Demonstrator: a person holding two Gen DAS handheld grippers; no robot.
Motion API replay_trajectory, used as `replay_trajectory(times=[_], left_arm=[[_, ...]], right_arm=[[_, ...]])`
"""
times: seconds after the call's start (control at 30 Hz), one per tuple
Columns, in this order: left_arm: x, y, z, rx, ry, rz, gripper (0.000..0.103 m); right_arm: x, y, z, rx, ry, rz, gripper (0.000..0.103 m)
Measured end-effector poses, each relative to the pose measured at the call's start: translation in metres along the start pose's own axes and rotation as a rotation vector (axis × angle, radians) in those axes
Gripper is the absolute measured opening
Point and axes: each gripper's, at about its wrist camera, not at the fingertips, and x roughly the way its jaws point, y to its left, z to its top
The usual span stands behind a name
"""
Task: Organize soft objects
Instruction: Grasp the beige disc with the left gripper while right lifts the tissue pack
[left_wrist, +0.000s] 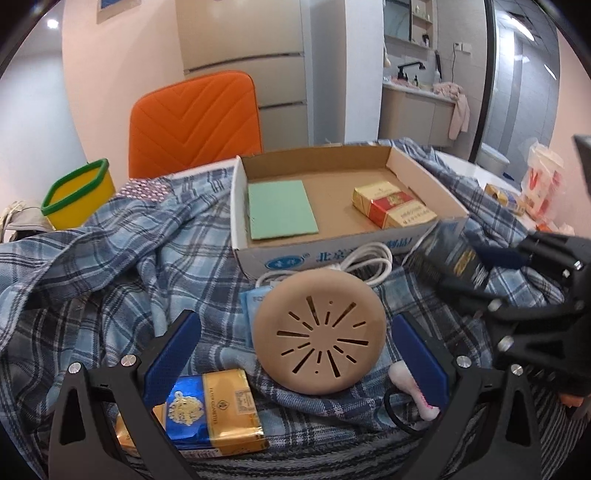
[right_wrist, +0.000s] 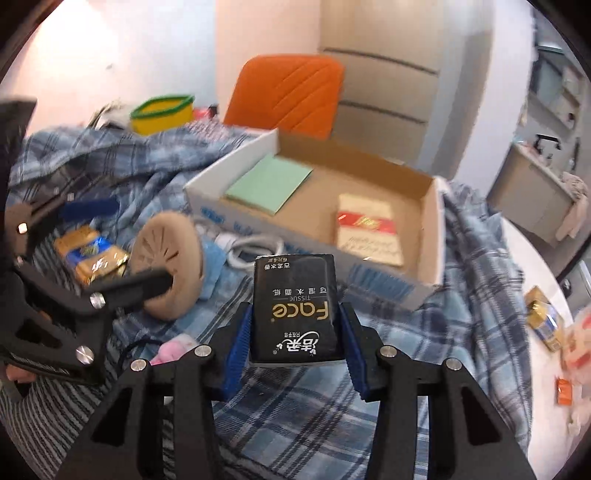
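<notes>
My right gripper (right_wrist: 295, 325) is clamped on the black Face tissue pack (right_wrist: 293, 314), held just in front of the cardboard box (right_wrist: 436, 236), short of its near wall. The pack is a soft, glossy film pouch, so I judge the main risk is that it squashes and slips out between the ribbed blue pads (right_wrist: 236, 354) if I tilt it going over the rim, or that its front end catches the box wall and pivots. My left gripper (left_wrist: 291, 354) stands wide open around the tan round disc (left_wrist: 319, 332), a matte, rubbery-looking piece with slots radiating from its centre, lying nearer me than the box; closing there could snag the rumpled blue plaid cloth (left_wrist: 110, 266) and drag everything on it. Inside the box lie a flat green pad (left_wrist: 280, 210) and a hard gold-and-red cigarette pack (left_wrist: 391, 208), leaving bare card between them. A coiled white cable (left_wrist: 365, 262) sits against the box front, and a foil-wrapped blue-and-gold pack (left_wrist: 210, 413) by my left finger.
</notes>
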Motion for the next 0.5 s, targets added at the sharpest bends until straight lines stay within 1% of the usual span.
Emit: replay_trajectory(times=[0.1,0.17,0.3,0.43,0.47,0.5], left_arm=[[0.007,0.000,0.005,0.010,0.043,-0.024,0.103],[0.011,0.000,0.008,0.010,0.061,-0.025,0.103],[0.026,-0.001,0.009,0.020,0.131,-0.043,0.103],[0.034,-0.006,0.005,0.042,0.170,-0.028,0.103],[0.035,-0.007,0.005,0.042,0.176,-0.028,0.101],[0.036,-0.007,0.004,0.040,0.179,-0.038,0.095]], right_arm=[[-0.005,-0.008,0.001,0.039,-0.018,-0.001,0.049],[-0.002,-0.011,0.002,0.052,-0.006,0.005,0.049],[0.001,-0.014,0.002,0.063,0.014,0.011,0.049],[0.004,-0.011,0.002,0.057,0.016,0.012,0.049],[0.004,-0.011,0.002,0.058,0.015,0.012,0.049],[0.004,-0.011,0.002,0.059,0.017,0.013,0.049]])
